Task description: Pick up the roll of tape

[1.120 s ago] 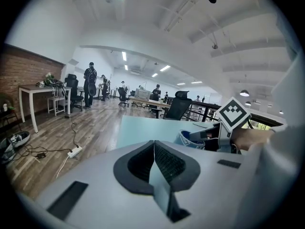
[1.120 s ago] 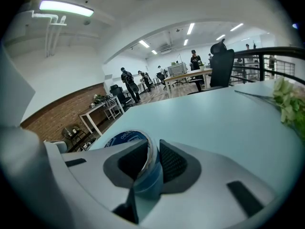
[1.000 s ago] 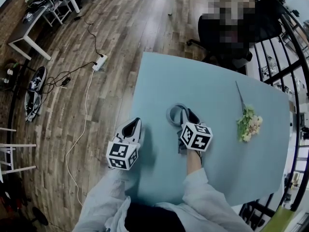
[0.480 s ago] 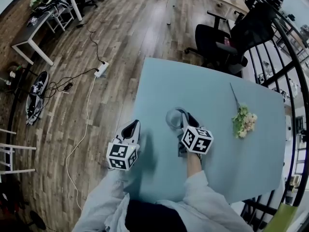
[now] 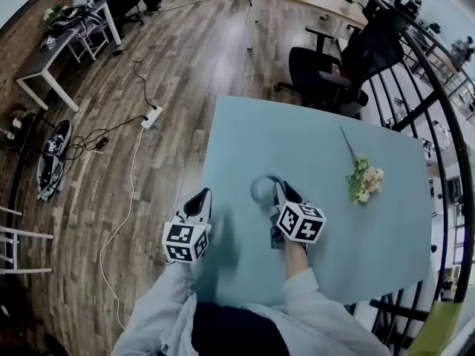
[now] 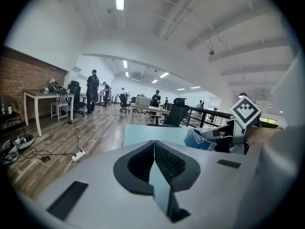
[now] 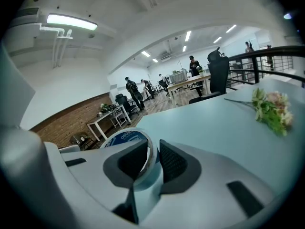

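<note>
The roll of tape is a clear ring with a blue and white core label, and it hangs above the pale blue table. My right gripper is shut on it, the roll's wall pinched between the two dark pads. In the left gripper view the roll shows at the right, held by the right gripper. My left gripper hovers over the table's left edge, its pads pressed together with nothing between them.
A small bunch of flowers lies on the table's right part. A black office chair stands at the far side. A black railing runs along the right. Cables and a power strip lie on the wooden floor at left.
Both grippers have risen a little, the right one carrying the roll of tape up off the table. The head view has shifted, so the flowers sit further left and up.
</note>
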A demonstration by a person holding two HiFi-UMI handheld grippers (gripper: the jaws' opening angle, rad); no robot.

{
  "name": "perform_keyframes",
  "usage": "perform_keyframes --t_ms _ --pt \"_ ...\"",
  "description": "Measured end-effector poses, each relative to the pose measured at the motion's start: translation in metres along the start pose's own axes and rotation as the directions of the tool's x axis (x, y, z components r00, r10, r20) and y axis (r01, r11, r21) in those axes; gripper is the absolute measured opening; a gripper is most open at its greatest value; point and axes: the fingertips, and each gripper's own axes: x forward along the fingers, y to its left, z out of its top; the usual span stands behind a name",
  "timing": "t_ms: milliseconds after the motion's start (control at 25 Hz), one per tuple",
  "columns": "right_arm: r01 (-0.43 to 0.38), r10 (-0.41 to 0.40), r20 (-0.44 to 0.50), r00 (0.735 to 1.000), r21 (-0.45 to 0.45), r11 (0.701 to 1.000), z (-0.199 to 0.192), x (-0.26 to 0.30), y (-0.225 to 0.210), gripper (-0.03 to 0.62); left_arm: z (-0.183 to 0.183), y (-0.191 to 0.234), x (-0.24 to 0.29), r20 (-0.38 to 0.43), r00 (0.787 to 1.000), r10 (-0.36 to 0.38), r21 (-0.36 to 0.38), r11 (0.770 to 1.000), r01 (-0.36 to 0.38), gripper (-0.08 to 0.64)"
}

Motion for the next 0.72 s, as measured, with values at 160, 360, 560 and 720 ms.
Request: perform_keyframes --t_ms 160,360,560,720 --pt "0.0 0.0 0.011 1.0 -0.003 1.0 -0.004 -0.016 0.006 0.089 0.001 -0.004 -0.014 0.009 1.0 -0.007 0.008 1.0 0.007 0.017" --pt "-0.013 0.013 0.023 1.0 0.002 1.0 -0.011 -0.034 0.015 0.089 -0.002 -0.009 -0.031 0.003 1.0 -0.013 0.007 1.0 0.013 0.017" --pt "-0.017 0.017 0.048 0.999 -0.004 1.0 -0.012 -0.053 0.023 0.089 -0.005 -0.013 -0.046 0.0 1.0 -0.021 0.008 1.0 0.021 0.017" --pt "-0.013 0.013 0.071 0.997 -0.005 1.0 -0.012 -0.071 0.026 0.089 -0.003 -0.02 -0.055 0.001 0.999 -0.035 0.011 0.999 0.035 0.017"
